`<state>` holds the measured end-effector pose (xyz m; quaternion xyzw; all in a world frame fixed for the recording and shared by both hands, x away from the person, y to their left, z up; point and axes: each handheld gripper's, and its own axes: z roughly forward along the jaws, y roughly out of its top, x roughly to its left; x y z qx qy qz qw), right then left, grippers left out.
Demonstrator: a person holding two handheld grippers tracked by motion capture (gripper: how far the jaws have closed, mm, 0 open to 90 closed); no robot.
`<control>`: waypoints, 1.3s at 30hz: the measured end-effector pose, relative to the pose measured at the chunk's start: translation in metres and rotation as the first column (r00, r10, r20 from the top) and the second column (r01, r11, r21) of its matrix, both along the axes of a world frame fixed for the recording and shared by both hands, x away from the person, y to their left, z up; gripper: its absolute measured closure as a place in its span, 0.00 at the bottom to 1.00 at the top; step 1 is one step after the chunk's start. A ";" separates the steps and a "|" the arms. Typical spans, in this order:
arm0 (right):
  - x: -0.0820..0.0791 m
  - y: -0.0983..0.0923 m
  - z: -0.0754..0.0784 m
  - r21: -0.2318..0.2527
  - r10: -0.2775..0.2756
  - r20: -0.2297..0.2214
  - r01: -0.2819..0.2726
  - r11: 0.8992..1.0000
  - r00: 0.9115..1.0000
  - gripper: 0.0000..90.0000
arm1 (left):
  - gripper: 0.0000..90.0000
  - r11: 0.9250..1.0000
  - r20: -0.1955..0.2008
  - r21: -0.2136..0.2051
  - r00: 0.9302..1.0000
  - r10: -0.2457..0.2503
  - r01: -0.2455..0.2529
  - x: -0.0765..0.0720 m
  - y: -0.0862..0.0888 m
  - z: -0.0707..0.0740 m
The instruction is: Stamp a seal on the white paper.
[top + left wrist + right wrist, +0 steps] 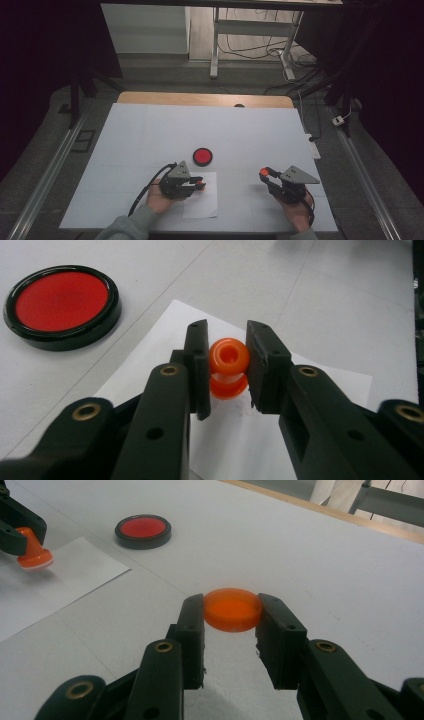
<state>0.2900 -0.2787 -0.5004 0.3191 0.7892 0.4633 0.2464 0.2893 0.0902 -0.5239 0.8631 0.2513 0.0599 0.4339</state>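
One orange stamp (228, 367) pinched in left gripper (198, 184) over one paper sheet (205, 202); one orange cap (233, 609) pinched in right gripper (265, 173); one red ink pad (202, 156) farther back (no readable writing).

We see the high view dim, its far corners nearly black, with the white table (150, 135) lit evenly from above. In both gripper views the near jaws blur softly, and the red ink pad (62, 305) shows slight glare.

Black two-jaw grippers, left gripper (192, 185) and right gripper (267, 176), carry brass-ringed screws, grey three-cornered plates, black cables; grey sleeve (131, 226).
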 end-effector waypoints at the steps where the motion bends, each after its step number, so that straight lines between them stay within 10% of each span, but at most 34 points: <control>1: 0.000 0.000 0.000 0.000 0.000 0.000 0.000 1.000 1.000 0.71 | 0.80 1.000 -0.001 0.003 1.000 -0.001 0.001 0.000 -0.001 -0.001; 39: -0.001 0.000 0.001 -0.002 -0.003 0.003 0.003 1.000 1.000 0.71 | 0.81 0.995 0.076 0.100 0.997 -0.002 -0.005 -0.009 -0.012 -0.008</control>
